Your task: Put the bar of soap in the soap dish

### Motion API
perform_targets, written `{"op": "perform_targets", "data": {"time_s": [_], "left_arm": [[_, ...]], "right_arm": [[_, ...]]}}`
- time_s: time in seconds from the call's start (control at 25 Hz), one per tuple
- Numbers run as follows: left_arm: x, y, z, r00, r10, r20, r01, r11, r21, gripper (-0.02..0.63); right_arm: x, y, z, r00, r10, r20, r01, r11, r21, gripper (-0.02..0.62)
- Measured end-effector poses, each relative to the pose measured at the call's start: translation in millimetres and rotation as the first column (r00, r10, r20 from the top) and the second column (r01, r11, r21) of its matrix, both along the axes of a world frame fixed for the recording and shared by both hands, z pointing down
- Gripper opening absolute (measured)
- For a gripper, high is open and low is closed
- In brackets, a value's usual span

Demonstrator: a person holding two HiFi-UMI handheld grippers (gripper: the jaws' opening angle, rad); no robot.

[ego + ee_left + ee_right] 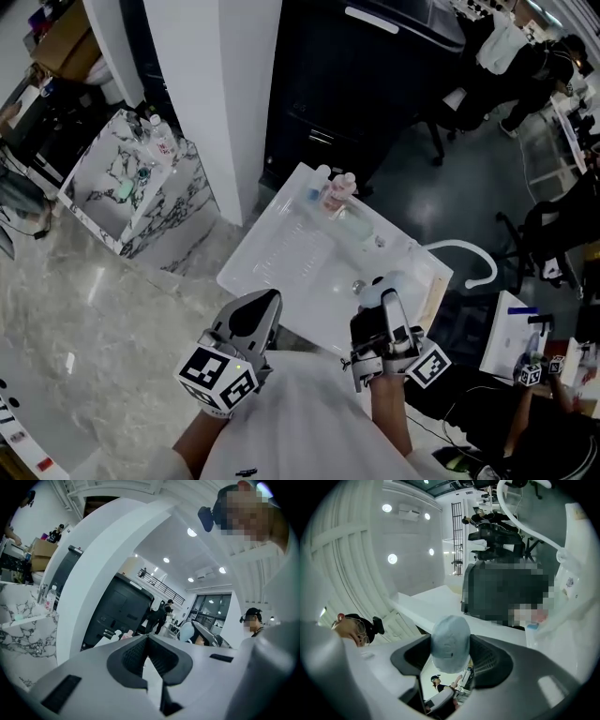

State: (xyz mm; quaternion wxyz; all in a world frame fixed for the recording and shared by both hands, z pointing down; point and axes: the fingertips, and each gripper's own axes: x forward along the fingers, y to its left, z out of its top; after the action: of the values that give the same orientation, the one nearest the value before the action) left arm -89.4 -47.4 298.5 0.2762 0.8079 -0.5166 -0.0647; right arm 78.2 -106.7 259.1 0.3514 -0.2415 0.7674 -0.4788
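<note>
My right gripper (451,654) is shut on a pale blue bar of soap (450,641), which stands up between the jaws. In the head view the right gripper (382,298) holds the soap (386,283) over the near right part of the white sink basin (281,253). A clear greenish dish (355,226), possibly the soap dish, lies at the basin's far side. My left gripper (268,302) hovers at the basin's near left edge. In its own view the left gripper (147,638) has its jaws pressed together with nothing between them.
Small bottles (337,190) stand at the basin's far corner. A white curved faucet (469,251) arches at the right, beside a wooden board (435,298). A white pillar (216,84) and a marble-patterned stand (131,183) are to the left.
</note>
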Motion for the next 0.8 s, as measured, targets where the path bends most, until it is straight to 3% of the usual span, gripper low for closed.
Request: {"op": "perform_targets", "data": {"time_s": [0.24,0.56,0.8], "left_arm": [[-14.6,-22.9,15.6,0.998,0.059,-0.022,-0.060,0.998,-0.025,0.009],[-3.4,-37.2,32.2,0.989,0.133,-0.072,-0.138,0.988,-0.066,0.009],[-13.4,-47.5,32.6,0.991,0.116,-0.069,-0.120,0.991,-0.056,0.009]], "right_arm": [[-11.8,-17.2,-4.6,0.998,0.057,-0.020,-0.057,0.998,0.012,0.274],[-11.3,-29.8,1.6,0.993,0.093,-0.077,-0.096,0.995,-0.027,0.273],[-17.1,-37.9,20.0,0.994,0.068,-0.085,-0.074,0.995,-0.069,0.273]]}}
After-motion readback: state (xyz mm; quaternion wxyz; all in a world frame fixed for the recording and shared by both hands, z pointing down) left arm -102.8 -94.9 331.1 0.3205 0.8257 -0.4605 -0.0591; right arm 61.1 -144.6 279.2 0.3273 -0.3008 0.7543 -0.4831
